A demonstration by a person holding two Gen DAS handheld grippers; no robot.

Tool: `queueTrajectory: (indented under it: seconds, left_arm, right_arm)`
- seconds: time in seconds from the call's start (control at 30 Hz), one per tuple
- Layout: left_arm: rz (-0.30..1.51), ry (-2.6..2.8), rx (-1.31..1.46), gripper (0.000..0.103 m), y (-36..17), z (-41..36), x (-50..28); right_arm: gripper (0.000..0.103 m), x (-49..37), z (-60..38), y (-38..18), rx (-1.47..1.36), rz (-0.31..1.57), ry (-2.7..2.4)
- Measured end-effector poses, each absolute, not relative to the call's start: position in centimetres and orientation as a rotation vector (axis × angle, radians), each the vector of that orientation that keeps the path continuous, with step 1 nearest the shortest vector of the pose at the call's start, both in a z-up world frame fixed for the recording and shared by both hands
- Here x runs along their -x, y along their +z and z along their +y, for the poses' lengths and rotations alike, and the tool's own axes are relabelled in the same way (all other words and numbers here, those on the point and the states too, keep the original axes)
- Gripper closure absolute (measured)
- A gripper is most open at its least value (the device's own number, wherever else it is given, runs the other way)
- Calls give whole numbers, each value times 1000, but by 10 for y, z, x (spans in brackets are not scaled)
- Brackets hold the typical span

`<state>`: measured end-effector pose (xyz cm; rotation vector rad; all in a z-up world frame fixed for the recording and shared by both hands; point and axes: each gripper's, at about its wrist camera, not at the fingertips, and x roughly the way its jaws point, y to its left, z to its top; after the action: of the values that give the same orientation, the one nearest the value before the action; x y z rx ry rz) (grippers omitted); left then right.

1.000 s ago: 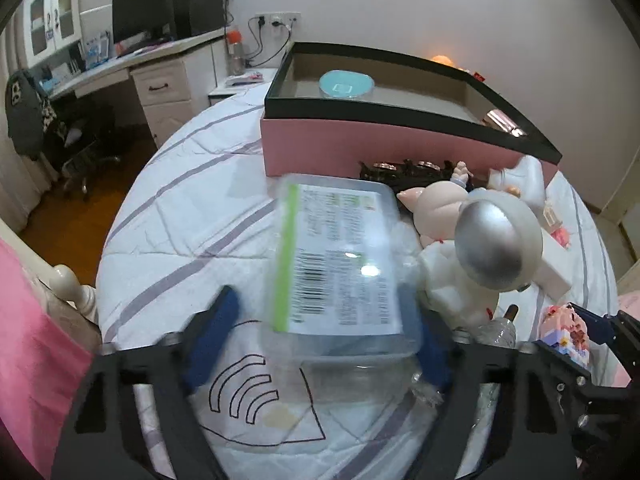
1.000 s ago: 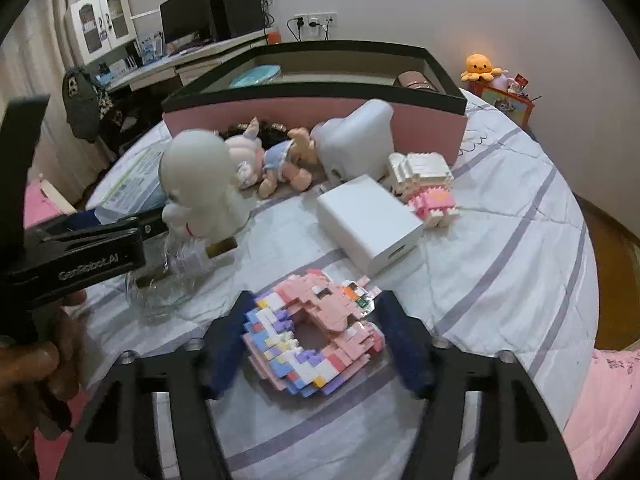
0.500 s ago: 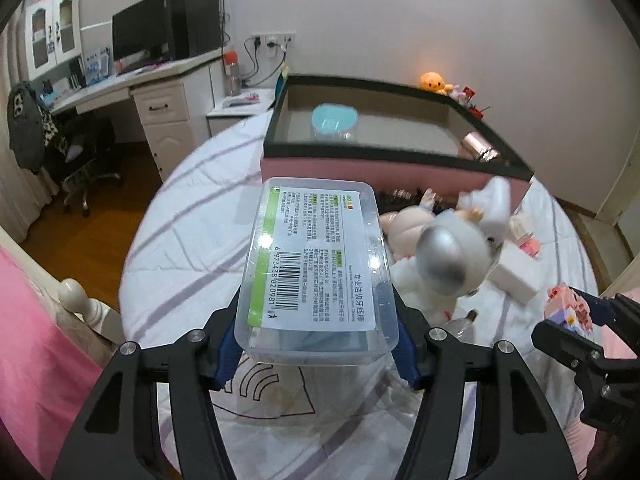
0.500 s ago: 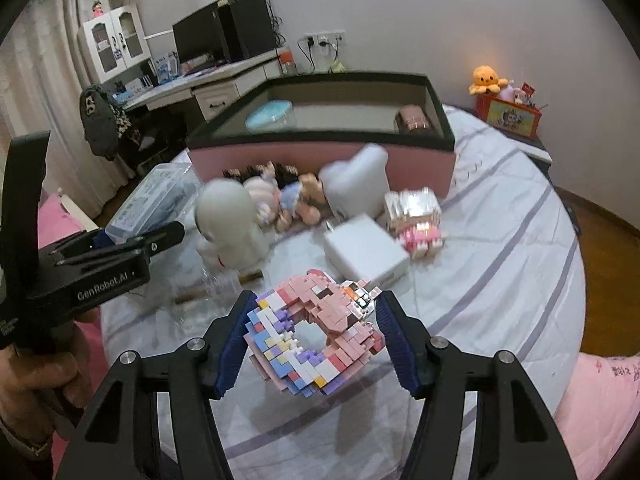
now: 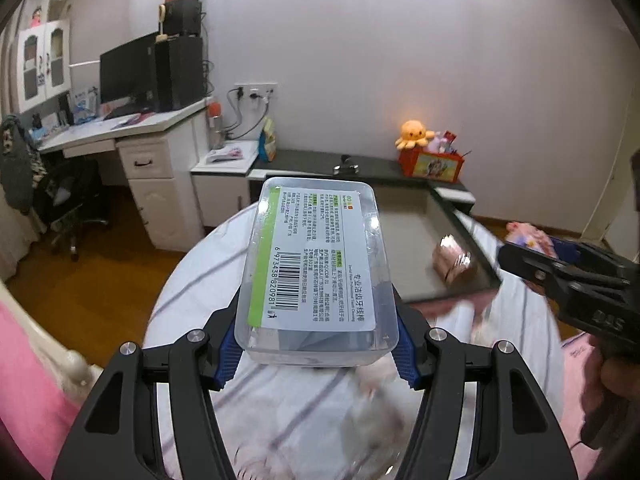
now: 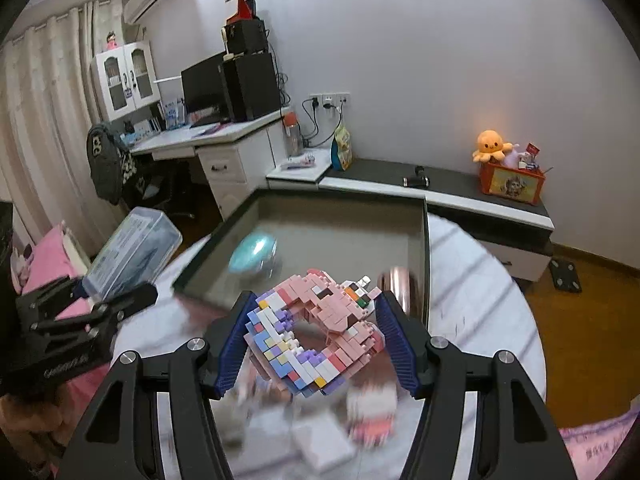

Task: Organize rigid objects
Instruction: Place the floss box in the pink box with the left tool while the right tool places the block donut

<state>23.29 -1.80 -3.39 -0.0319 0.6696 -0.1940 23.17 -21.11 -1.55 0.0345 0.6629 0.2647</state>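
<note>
Left tongs are clamping a clear labelled box; right tongs are gripping a brick model. The open tray is holding a teal dish and a copper-coloured item.

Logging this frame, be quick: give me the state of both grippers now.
Left gripper: closed on the clear plastic box, lifted.
Right gripper: closed on the pink brick model, lifted.

white desk with monitor against pale wall, wooden floor, curtains left.
</note>
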Motion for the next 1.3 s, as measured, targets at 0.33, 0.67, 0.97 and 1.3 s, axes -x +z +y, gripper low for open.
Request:
queueTrajectory:
  seconds: [0.33,0.67,0.97,1.3]
  left_arm:
    - [730,-219,23,41,-40,-42,-321]
    - [834,-256,-24,40,-76,-76,-375]
    - [773,-189,-36,0,-73,-67,-368]
    - [688,-140,3,0,-43,-40,-324]
  right_arm:
    - [40,-338,-218,-27,-58,726,236]
    - [40,-384,-230,-72,-74,845,199]
    - [14,-382,-235,-80,-128,872,211]
    - [11,-339,-241,-46,-205,770,194]
